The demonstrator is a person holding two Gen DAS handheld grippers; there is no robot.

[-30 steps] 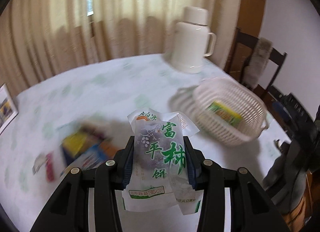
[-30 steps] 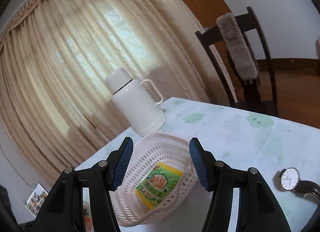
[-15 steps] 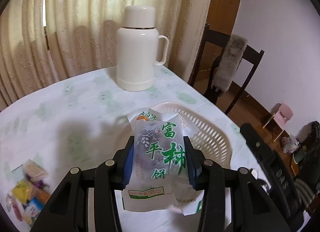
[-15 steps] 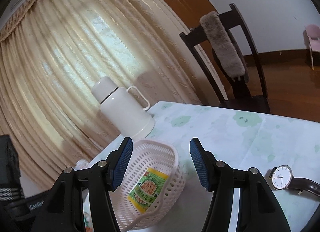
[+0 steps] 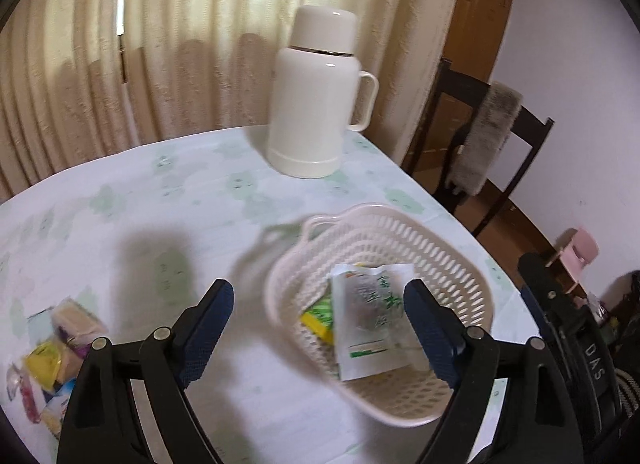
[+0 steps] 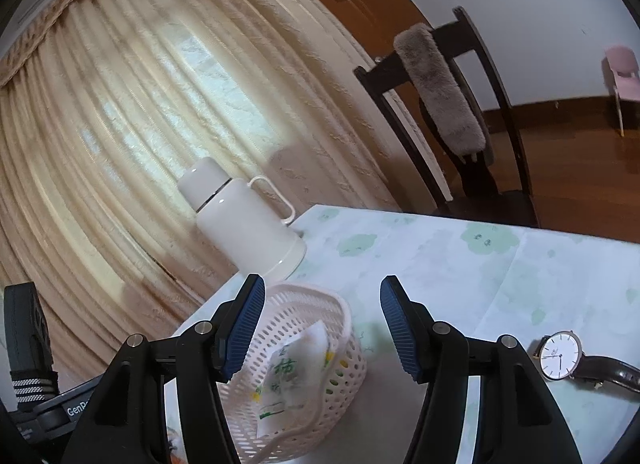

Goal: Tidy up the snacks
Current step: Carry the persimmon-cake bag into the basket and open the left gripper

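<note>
White snack packet with green lettering (image 5: 370, 316) lies in the cream perforated plastic basket (image 5: 440, 248), lower right of frame; left gripper (image 5: 320, 318) jaws opening, nothing between; right gripper (image 6: 322, 322) open, empty

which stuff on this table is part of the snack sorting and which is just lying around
Part of the job:
- white basket
- white packet with green writing, in the basket
- green and yellow packet, under it
- loose snack pile on the table

Just lying about:
- white thermos
- wristwatch
- chair
</note>
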